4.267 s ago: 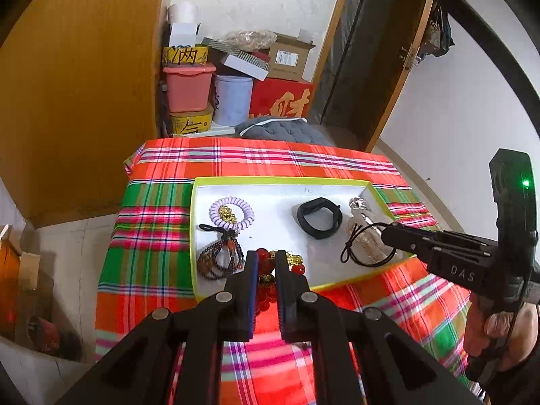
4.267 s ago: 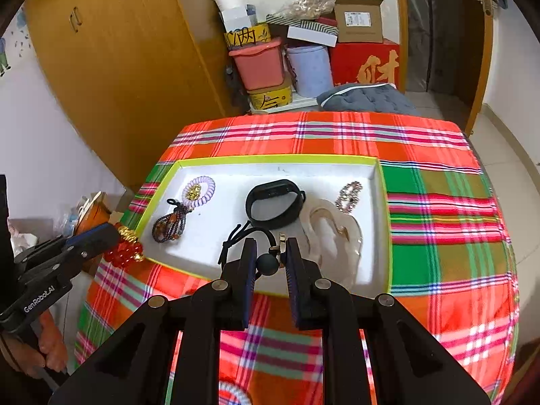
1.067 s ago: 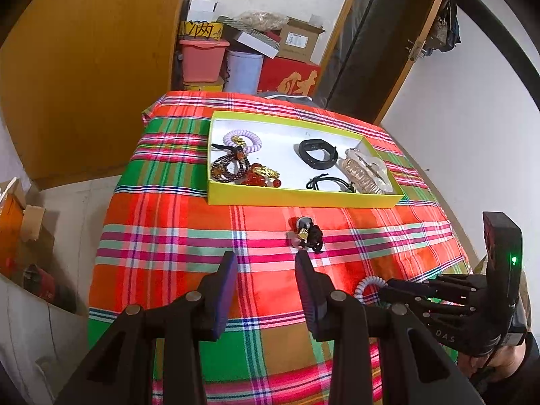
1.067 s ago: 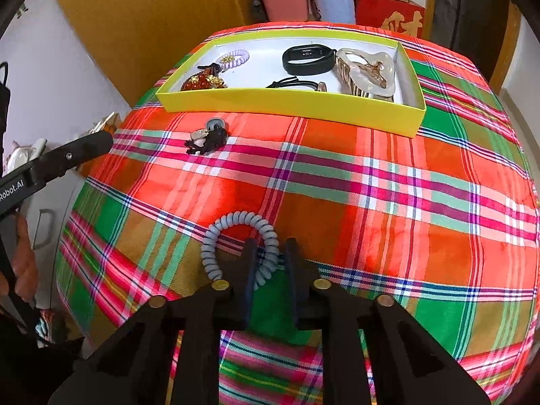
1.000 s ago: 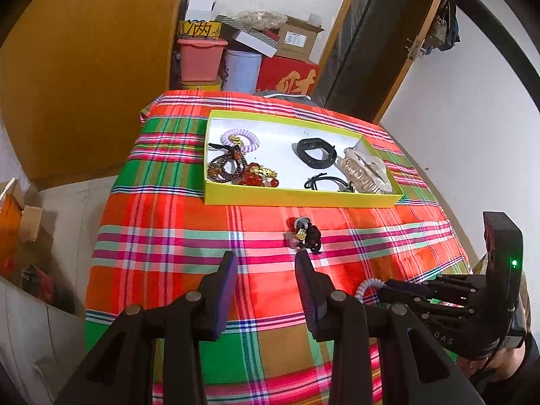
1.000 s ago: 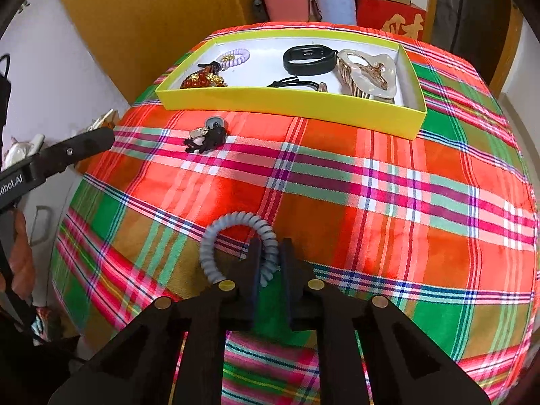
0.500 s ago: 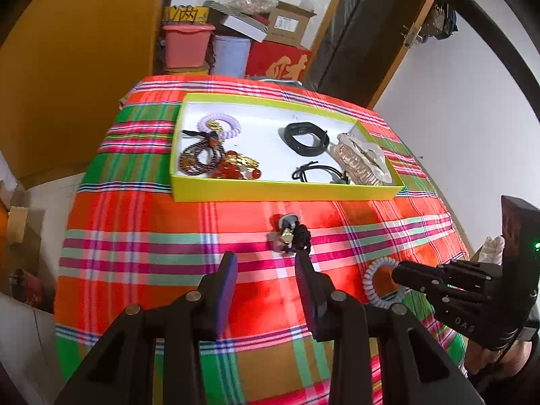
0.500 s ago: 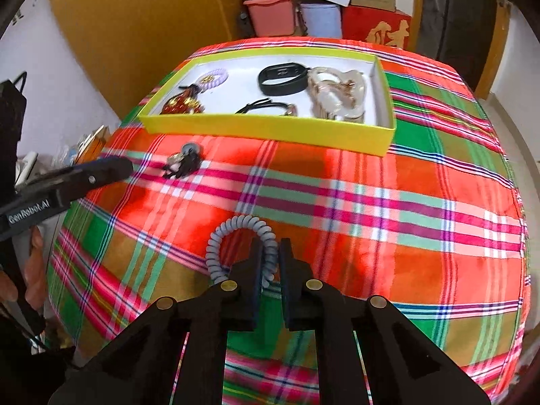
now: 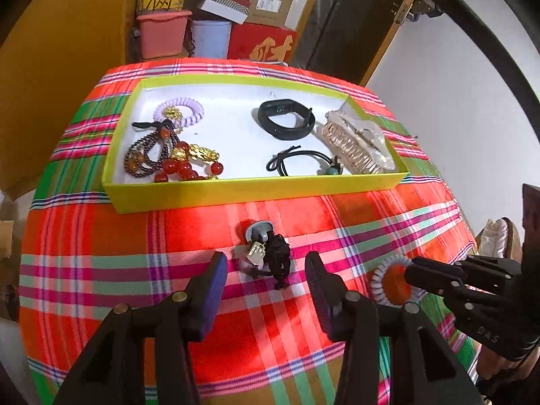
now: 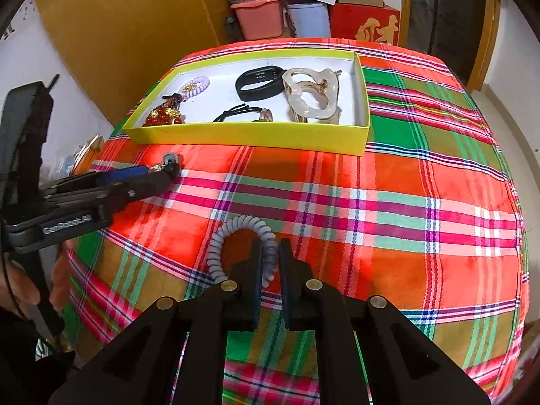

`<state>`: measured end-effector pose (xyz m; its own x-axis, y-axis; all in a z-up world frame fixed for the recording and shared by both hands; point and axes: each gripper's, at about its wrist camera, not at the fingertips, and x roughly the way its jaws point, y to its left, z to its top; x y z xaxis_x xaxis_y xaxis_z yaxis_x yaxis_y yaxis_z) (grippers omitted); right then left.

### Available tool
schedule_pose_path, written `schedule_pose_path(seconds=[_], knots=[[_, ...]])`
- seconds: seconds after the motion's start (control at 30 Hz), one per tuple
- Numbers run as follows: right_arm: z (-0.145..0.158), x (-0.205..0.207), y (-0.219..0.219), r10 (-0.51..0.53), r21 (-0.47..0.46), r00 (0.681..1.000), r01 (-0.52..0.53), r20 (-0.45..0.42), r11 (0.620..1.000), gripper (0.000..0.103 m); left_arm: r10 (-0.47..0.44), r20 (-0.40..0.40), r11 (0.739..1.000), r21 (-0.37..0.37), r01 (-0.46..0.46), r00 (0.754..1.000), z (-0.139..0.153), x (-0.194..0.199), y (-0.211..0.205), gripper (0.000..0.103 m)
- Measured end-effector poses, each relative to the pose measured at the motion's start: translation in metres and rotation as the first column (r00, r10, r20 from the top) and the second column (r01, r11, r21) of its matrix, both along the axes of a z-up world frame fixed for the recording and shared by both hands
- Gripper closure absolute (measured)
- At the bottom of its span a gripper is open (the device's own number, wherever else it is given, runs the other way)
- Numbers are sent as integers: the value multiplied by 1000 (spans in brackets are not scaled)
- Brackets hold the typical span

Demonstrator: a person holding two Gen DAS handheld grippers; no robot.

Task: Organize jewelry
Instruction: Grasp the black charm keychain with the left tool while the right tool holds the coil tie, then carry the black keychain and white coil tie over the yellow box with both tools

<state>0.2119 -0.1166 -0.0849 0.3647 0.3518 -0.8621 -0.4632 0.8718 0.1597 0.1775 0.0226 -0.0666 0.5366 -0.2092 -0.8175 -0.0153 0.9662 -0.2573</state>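
A small black hair tie with a metal charm [image 9: 270, 256] lies on the plaid cloth in front of the yellow tray [image 9: 256, 192]. My left gripper [image 9: 266, 270] hangs just over it. Its jaws are opening, with the tie between them and no pad touching it. In the right wrist view, my right gripper [image 10: 270, 253] is shut on a grey spiral hair tie [image 10: 233, 233] at the near side of the table. From there the left gripper [image 10: 165, 175] shows at the left beside the black tie [image 10: 168, 162]. The tray [image 10: 246, 138] holds bracelets, a black band and a clear hair claw.
The tray also holds a purple spiral tie [image 9: 179, 114], red beads [image 9: 182, 168] and a black cord tie [image 9: 297, 162]. Behind the table stand a pink bin [image 9: 162, 33], a blue bucket [image 9: 211, 38] and boxes. A wooden wardrobe is at the left. A hand [image 10: 27, 290] grips the left tool.
My left gripper has moved forward and down over the black hair tie, and its jaws have spread wider. My right gripper has shut on the grey spiral tie and drifted slightly.
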Motion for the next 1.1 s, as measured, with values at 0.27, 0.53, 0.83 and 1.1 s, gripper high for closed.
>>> schedule_pose_path(seconds=[0.27,0.53,0.83,1.1], knots=[[2,3,-6,-12,4,1000,12,5,1000,94,-18,25,998,55,17,1000,-1,4,-9,74],[12,3,-8,-20,12,1000,20,24,1000,94,-27,62,998,60,23,998,13,-6,-7,75],[30,6,-1,-16,31,998,14,63,999,94,-14,120,999,45,8,993,41,-12,1,76],[48,29,12,-16,54,994,10,108,999,94,24,142,999,28,-28,990,55,6,20,76]])
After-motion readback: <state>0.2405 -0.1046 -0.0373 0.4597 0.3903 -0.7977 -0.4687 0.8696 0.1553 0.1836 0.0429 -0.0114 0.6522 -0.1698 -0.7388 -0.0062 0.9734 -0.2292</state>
